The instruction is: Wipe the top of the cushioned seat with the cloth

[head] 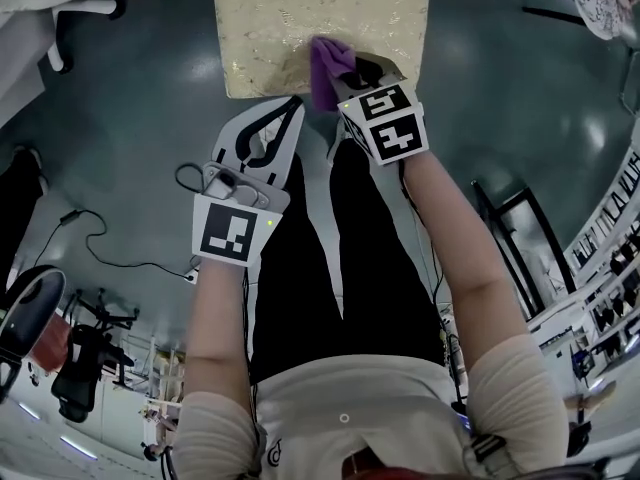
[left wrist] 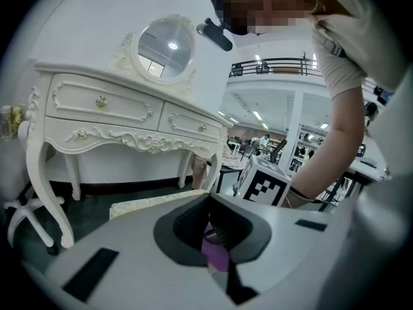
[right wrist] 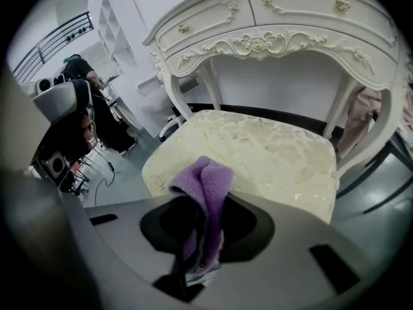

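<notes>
A black cable (head: 92, 230) trails over the glossy grey-green floor (head: 130, 118) at left. Beside it, the left gripper (head: 294, 106), in smooth white plastic, points at the seat's near edge with its jaws drawn almost together. A sliver of purple shows in the slit, and whether they nip it cannot be told. The fuzzy, fleece-like purple cloth (head: 331, 62) lies bunched on the near edge of the cushioned seat (head: 270, 18), its tail hanging over the front. The seat is a square pad in cream-gold brocade with rounded corners. At right, the right gripper (head: 358, 70) clamps the cloth. Behind stands a carved white dressing table (right wrist: 284, 41) with curved legs.
</notes>
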